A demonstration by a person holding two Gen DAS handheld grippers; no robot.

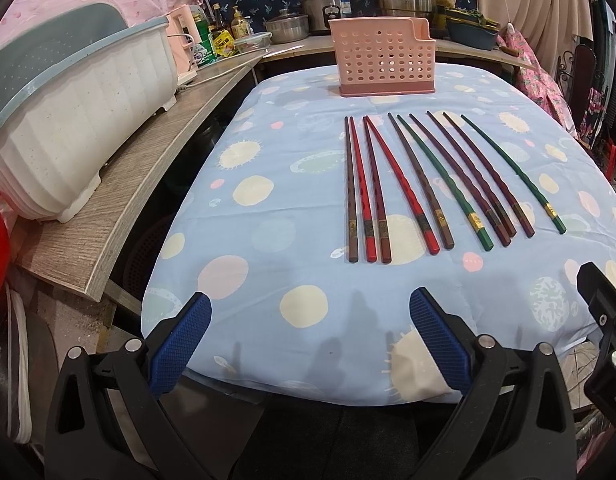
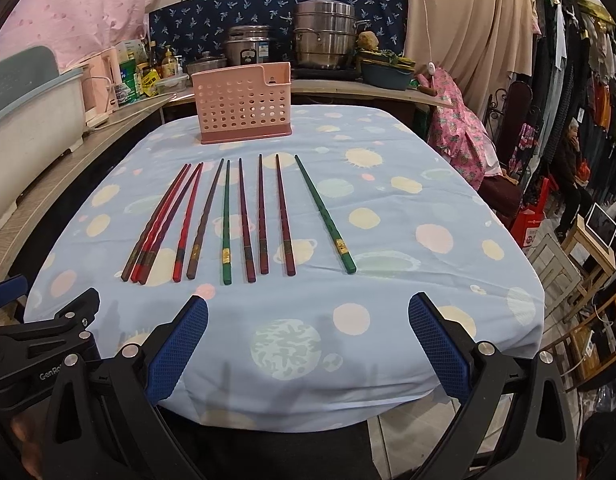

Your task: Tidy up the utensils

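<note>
Lying side by side on the cloth-covered bench [image 1: 267,184], ten chopsticks [image 1: 420,184] run lengthwise away from the cameras, slim tips toward the pink holder [image 1: 382,58] and thick square butts toward the near edge. They are lacquered sticks in brown, red, maroon and green, each with a gilt band near the butt and a faintly wavy shaft. At the left of the row three lie close together, two of them touching near the tips; the outermost green chopstick [image 2: 326,216] lies apart at the right end of the row and slants a little.

The holder is a perforated plastic basket with round holes, a darker solid base and a notched rim, upright at the far end of the bench, just beyond the tips. The cloth is soft pale blue with pastel discs.

Both claws hover over the near edge, apart from the sticks. The left claw [image 1: 310,336] is spread wide and empty, its blue pads [image 1: 179,344] cross-hatched rubber. The right claw [image 2: 308,340] is likewise wide and empty.
</note>
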